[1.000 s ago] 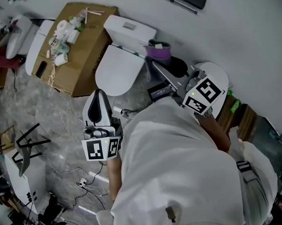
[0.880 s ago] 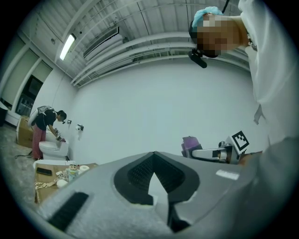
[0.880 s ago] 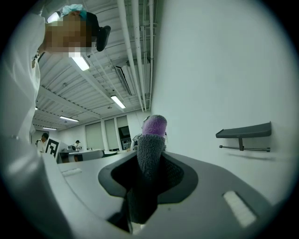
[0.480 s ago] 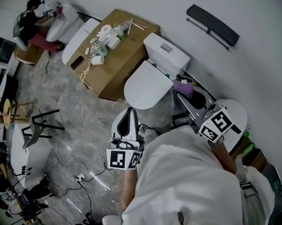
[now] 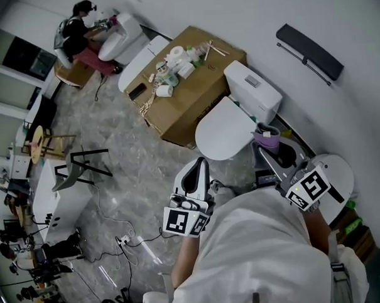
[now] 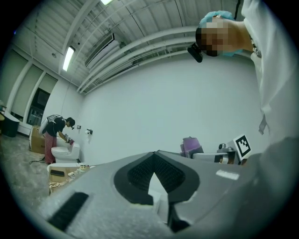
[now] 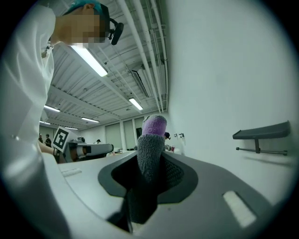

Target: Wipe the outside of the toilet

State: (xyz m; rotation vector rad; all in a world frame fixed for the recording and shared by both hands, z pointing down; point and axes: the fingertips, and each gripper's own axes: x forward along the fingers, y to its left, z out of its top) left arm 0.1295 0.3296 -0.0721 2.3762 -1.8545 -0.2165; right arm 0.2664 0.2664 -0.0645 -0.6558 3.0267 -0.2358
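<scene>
A white toilet with its lid down stands against the wall, its tank behind it. My right gripper is just right of the bowl, shut on a purple and grey cloth. In the right gripper view the cloth sticks up between the jaws of that gripper, which points at the bare wall. My left gripper hovers in front of the bowl, shut and holding nothing. The left gripper points upward in its own view, where the cloth shows to the right.
A cardboard box with paper rolls and bottles stands left of the toilet. A black shelf hangs on the wall. Cables lie on the floor. A person bends over another toilet far left. A white round fixture lies below my right hand.
The head view has swung, so the toilet and box now sit further right and lower in frame. Both grippers stay beside the bowl, and the cloth stays in the right one.
</scene>
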